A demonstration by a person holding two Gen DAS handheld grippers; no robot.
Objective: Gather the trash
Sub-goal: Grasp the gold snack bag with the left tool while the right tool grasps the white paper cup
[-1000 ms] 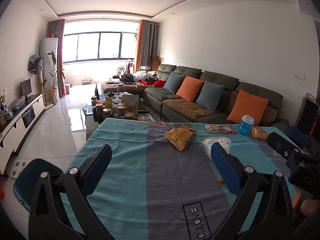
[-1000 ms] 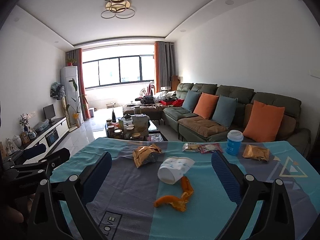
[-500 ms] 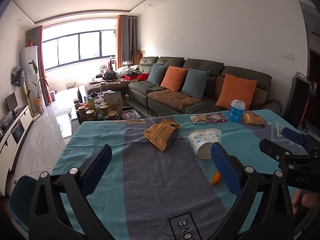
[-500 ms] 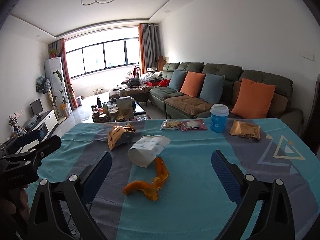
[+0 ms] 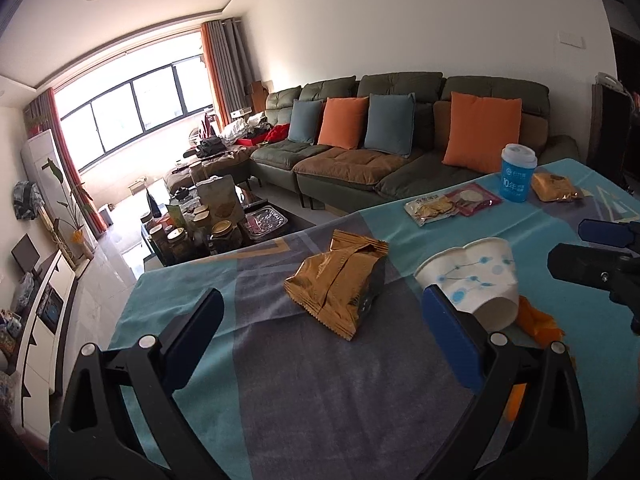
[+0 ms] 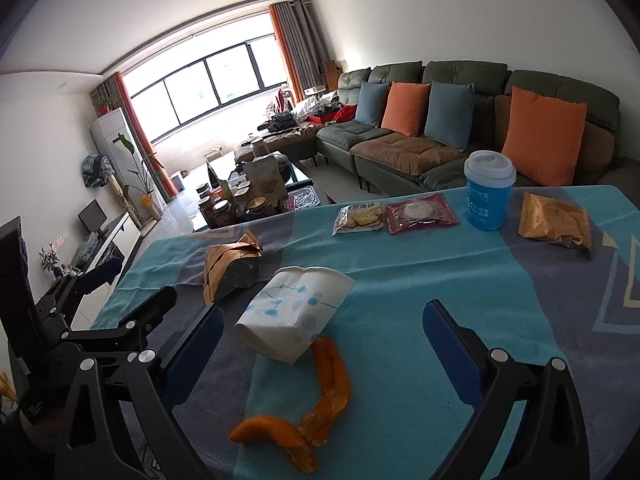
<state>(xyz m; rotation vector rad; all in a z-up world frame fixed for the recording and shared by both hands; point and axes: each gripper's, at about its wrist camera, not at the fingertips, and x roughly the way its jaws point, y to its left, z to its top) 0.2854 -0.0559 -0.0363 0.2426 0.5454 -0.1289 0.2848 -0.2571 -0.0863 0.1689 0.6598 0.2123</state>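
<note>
We have both sets of tongs closer to the trash than a second ago: the litter that sat far up the worktop (image 6: 400, 280) now fills the lower half of each view, and both cameras have tipped downward. The left tongs (image 5: 320, 320) stand wide open and empty, and the crumpled gold wrapper (image 5: 340, 284) now lies just beyond and between their blue pads, where before it was well ahead of them. The right tongs (image 6: 320, 336) are also spread open and hold nothing. The squashed paper cup (image 6: 292, 316) lies on its side just ahead of them, nearer their left pad, and the orange peel (image 6: 316, 408) touches the cup's near end and curls back toward us between the fingers.

Taking the paper cup as our landmark: the gold wrapper is just to its left, the peel against its near side, the two sealed snack packets (image 6: 396, 216) well beyond it, and the blue lidded cup (image 6: 488, 192) and a second gold packet (image 6: 556, 224) far beyond it to the right.

We judge that nothing is collected yet, but the approach is nearly over: each pair has one piece lined up, so lowering and closing should come next
</note>
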